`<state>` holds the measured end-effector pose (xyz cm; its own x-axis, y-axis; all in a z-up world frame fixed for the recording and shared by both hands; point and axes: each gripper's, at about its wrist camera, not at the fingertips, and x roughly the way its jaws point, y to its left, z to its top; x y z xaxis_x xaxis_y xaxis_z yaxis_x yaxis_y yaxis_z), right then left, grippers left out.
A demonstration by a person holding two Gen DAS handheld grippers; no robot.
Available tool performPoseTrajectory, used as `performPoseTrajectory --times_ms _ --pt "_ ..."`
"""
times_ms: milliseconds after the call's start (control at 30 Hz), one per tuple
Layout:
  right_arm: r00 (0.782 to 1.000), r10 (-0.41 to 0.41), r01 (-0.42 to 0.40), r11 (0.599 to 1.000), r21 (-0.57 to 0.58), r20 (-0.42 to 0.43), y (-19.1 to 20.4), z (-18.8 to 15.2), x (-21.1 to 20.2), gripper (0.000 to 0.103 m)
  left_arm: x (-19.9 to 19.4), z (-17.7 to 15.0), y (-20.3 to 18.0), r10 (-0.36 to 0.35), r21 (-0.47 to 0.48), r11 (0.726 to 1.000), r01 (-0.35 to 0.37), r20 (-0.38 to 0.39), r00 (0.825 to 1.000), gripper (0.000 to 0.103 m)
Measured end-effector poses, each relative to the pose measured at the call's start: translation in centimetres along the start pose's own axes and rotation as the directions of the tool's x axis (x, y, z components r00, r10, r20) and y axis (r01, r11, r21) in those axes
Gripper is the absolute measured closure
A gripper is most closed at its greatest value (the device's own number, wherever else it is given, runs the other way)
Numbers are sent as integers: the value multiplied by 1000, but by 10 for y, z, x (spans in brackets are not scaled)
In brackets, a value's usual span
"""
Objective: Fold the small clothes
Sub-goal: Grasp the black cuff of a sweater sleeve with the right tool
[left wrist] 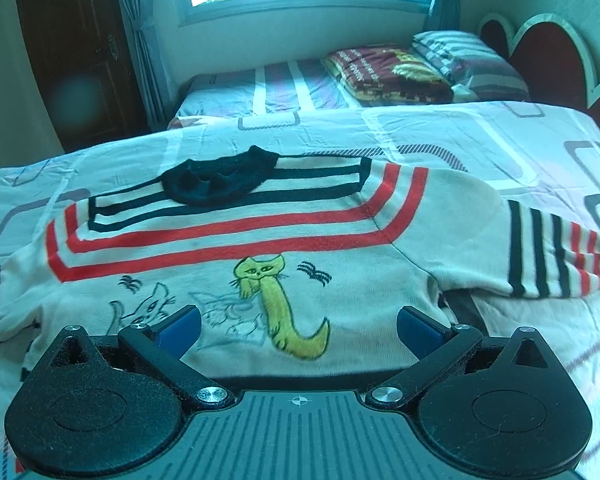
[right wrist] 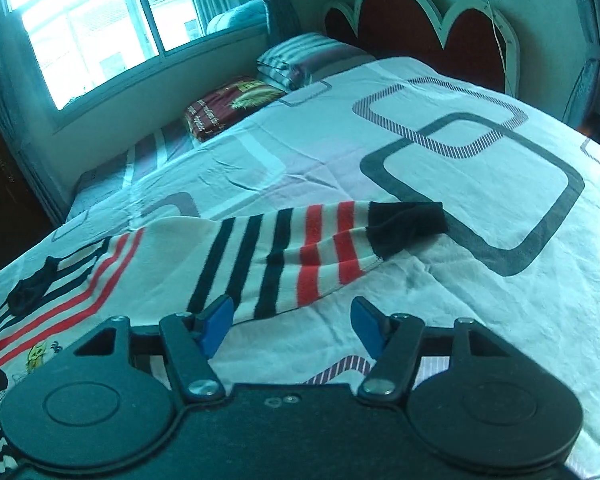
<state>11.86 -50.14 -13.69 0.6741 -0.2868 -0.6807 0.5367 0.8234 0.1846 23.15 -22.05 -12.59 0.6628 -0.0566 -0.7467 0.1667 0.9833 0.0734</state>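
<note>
Clearly we face a soft, light knit sweater (left wrist: 236, 240) lying flat on the bed (right wrist: 440, 152): limp, so we'd pinch its sleeve (right wrist: 284, 252) by the cuff (right wrist: 404, 224). Both the left hand-held gripper (left wrist: 299, 328) and right hand-held gripper (right wrist: 292, 324) hover open, empty.

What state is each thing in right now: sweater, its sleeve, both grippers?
Sweater: spread flat on the bedsheet, front up, not yet folded.
Striped sleeve: stretched out sideways, unfolded, dark cuff lying on the sheet.
Left gripper: open above the sweater's lower front, holding nothing.
Right gripper: open near the sleeve, holding nothing.
</note>
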Motion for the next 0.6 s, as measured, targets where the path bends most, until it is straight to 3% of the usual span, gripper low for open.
performPoseTrajectory --times_ms 167,433,533,600 --pt "998 -20 25 997 78 -61 -25 10 46 58 26 11 -8 17 -11 1000 -18 -16 1000 0" --pt "997 -46 56 985 163 -63 -48 21 85 61 51 22 -6 58 -25 998 -58 -31 998 0" --pt "998 -43 51 980 193 -45 -53 26 91 66 55 23 -6 66 -24 998 -67 -37 997 0" --pt "999 -47 52 977 205 -27 -56 28 93 74 57 23 -8 68 -17 997 -69 -40 997 0"
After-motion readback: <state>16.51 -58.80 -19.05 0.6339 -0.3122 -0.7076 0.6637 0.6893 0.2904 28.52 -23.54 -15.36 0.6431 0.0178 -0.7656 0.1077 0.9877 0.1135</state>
